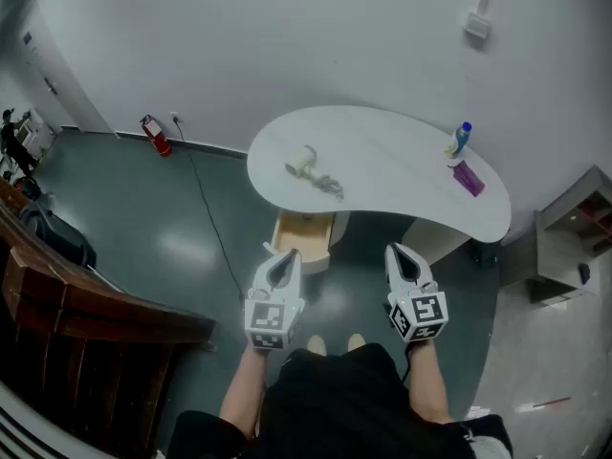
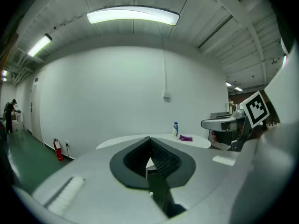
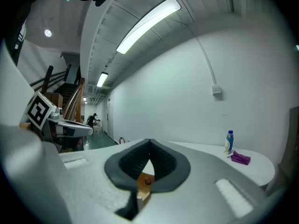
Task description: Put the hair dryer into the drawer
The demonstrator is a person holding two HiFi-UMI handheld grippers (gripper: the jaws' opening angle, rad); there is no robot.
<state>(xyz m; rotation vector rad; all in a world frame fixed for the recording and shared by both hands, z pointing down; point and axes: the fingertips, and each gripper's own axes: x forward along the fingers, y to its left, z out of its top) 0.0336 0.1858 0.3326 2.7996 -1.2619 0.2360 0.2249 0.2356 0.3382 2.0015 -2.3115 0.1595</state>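
Note:
A pale hair dryer (image 1: 303, 165) lies on the white curved table (image 1: 402, 194), its cord (image 1: 330, 186) trailing to its right. Under the table's front edge a wooden drawer (image 1: 304, 236) stands pulled open; a slice of the drawer (image 3: 144, 183) shows through the right gripper's jaw gap. My left gripper (image 1: 283, 259) hovers in front of the drawer, well short of the table, shut and empty. The right gripper (image 1: 403, 254) is level with it to the right, also shut with nothing held. In their own views, the left gripper (image 2: 150, 141) and right gripper (image 3: 149, 143) have their pads meeting at the tips.
A blue-capped bottle (image 1: 460, 140) and a purple item (image 1: 468, 177) sit at the table's right end. A red fire extinguisher (image 1: 156, 135) stands by the wall on the left. Dark wooden stairs (image 1: 67, 304) fill the left; a grey cabinet (image 1: 572, 242) stands at right.

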